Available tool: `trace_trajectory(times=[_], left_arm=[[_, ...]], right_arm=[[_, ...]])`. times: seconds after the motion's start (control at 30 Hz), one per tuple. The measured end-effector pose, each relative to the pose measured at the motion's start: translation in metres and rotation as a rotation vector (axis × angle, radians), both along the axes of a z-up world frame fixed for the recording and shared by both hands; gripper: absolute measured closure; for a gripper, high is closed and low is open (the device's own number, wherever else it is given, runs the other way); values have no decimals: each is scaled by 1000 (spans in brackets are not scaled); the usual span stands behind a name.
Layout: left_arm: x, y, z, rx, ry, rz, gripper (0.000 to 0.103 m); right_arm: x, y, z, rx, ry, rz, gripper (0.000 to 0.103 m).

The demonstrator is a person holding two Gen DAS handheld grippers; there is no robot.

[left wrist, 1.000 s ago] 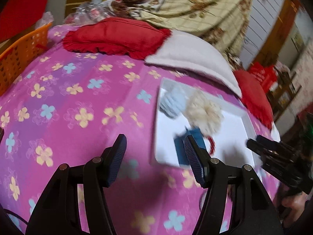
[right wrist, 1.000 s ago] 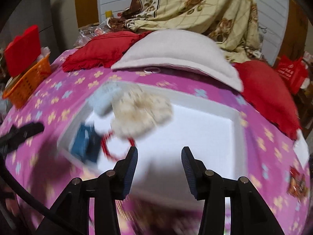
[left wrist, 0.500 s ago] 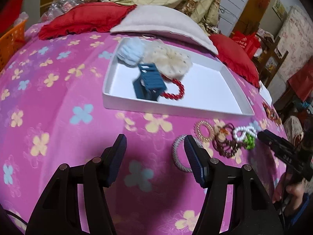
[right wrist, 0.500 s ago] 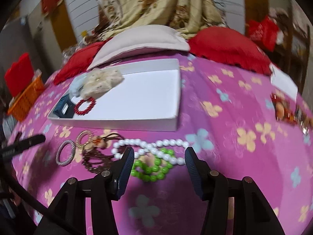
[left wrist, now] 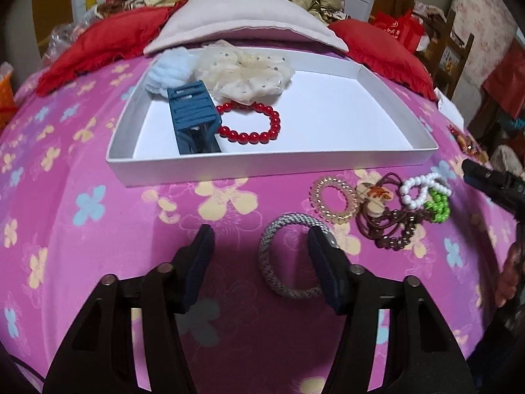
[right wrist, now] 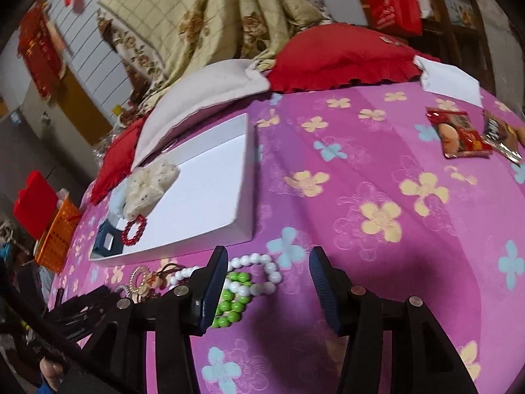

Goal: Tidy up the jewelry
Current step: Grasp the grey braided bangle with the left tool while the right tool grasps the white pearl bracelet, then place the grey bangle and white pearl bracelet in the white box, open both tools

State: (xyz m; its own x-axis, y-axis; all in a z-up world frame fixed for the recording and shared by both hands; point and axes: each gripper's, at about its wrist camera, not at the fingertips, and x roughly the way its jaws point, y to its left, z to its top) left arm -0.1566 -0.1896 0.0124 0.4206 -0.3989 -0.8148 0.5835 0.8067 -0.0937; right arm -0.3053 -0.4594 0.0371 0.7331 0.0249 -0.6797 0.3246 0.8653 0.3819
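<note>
A white tray (left wrist: 249, 165) on the pink flowered bedspread holds a blue clip (left wrist: 193, 116), a red bead bracelet (left wrist: 252, 123), a cream scrunchie (left wrist: 246, 70) and a light blue scrunchie (left wrist: 170, 72). In front of the tray lie a grey braided hair band (left wrist: 279, 259), a clear coil tie (left wrist: 333, 200), brown ties (left wrist: 390, 229), a white bead bracelet (left wrist: 420, 188) and a green bead bracelet (left wrist: 438, 208). My left gripper (left wrist: 259, 243) is open over the grey band. My right gripper (right wrist: 267, 262) is open above the white bead bracelet (right wrist: 262, 272) and green bead bracelet (right wrist: 231, 305).
Red cushions (left wrist: 101, 42) and a pale pillow (left wrist: 242, 16) lie behind the tray. An orange basket (right wrist: 57, 236) stands at the left edge of the bed. Snack packets (right wrist: 459, 134) and a white paper (right wrist: 449, 78) lie at the far right.
Both grippers have dropped lower and closer to the loose jewelry in front of the tray. The left now brackets the grey band; the right has swung over the white and green beads.
</note>
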Motion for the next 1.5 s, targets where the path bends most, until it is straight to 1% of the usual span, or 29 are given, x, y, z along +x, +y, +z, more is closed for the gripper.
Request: trace_trajectory(times=[0.03,0.1,0.17,0.2,0.27,0.3,0.33,0.4,0.43,0.47,0.5,0.57,0.6,0.63,0.67,0.73,0.83,0.93,1.03,1.3,1.5], left_arm=[[0,-1,0,15,-12,0,56],[1,-2,-1,38,-32,6,81],[5,0,-1,39,-28,14,90],[7,2,-1,32,-18,18,91],[11,6,-1,16,1,26,91],[12,6,-1,15,1,28,91],[12,7,-1,15,0,30,91],[12,9,-1,8,0,30,91],[12,9,-1,5,0,29,91],[12,9,-1,5,-3,26,91],[12,9,-1,5,-5,25,91],[11,8,-1,2,-8,21,91],[11,8,-1,0,-9,19,91],[11,8,-1,-1,-9,18,91],[11,7,-1,2,-7,17,91],[12,7,0,-3,7,12,97],[14,9,2,-53,61,-2,97],[10,11,10,-75,50,-8,97],[8,14,18,-106,49,-14,97],[1,20,40,-157,20,-10,97],[4,23,63,-194,-15,14,97]], right_arm=[[2,7,1,-22,-1,26,53],[7,21,2,-71,2,73,53],[13,36,1,-122,8,132,53],[20,48,0,-168,21,176,53],[27,61,-5,-235,49,225,58],[31,67,-8,-267,67,248,62],[35,73,-13,-309,93,267,63],[41,77,-20,-364,124,282,66],[42,78,-20,-379,117,287,68],[44,77,-21,-369,115,299,69],[46,75,-22,-353,114,305,73],[48,75,-22,-346,115,311,83],[47,75,-22,-330,116,325,91],[47,77,-21,-319,117,329,94],[46,77,-21,-304,117,333,94],[44,77,-20,-275,109,326,94],[38,73,-10,-224,65,302,94],[31,66,1,-160,11,272,94],[25,63,14,-126,-36,256,94],[28,64,56,-100,-136,255,94],[54,59,82,-98,-196,245,94]])
